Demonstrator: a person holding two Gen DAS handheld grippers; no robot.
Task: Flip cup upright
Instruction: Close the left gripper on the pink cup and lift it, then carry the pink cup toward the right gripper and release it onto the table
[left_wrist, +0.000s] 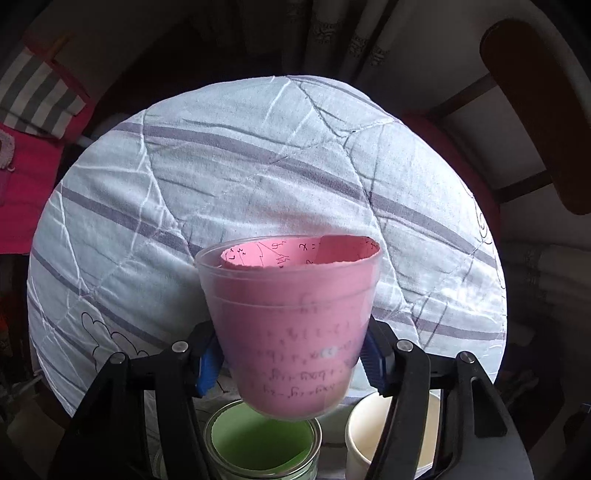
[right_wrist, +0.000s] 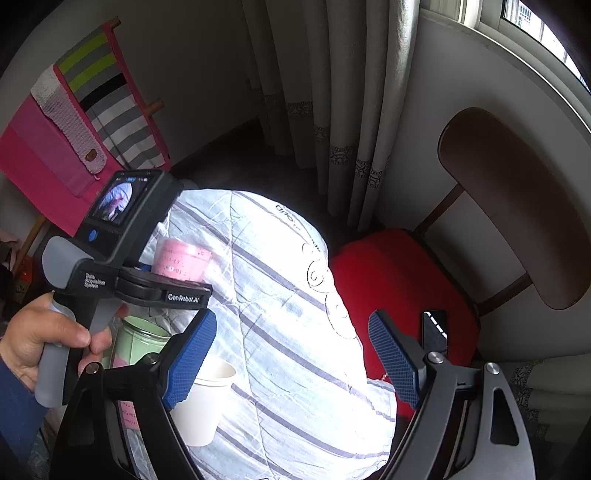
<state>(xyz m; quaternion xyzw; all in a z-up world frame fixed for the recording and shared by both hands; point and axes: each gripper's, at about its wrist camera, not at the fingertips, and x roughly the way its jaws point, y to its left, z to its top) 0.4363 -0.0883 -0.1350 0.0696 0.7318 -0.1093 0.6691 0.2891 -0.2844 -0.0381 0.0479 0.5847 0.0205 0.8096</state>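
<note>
At the far left of the right wrist view, the person's left hand (right_wrist: 44, 343) gripped the handle of the left gripper (left_wrist: 290, 363), whose blue pads (left_wrist: 207, 363) were clamped on either side of the pink-lined cup (left_wrist: 290, 325). The cup (a clear plastic one with a sheet of pink, handwritten paper curled inside) sat between the jaws with its mouth up and its narrower base down, so its long axis stood close to vertical, leaning only slightly away from the camera. It was lifted off the striped cloth (left_wrist: 258, 166) and hung just above a green-lined glass jar (left_wrist: 262, 446), with a white paper cup (left_wrist: 391, 435) to that jar's right.

Moving rightward, the right gripper (right_wrist: 291, 358) had its jaws wide apart with nothing between them; it was near the white paper cup but apart from the pink one. Further right stood a chair with a red cushion (right_wrist: 399, 284).

The flip looked essentially done, I judged; what remained turned on lowering the cup base-first onto bare cloth, clear of the jar beneath it, and the left hand was the one placed to do so.
</note>
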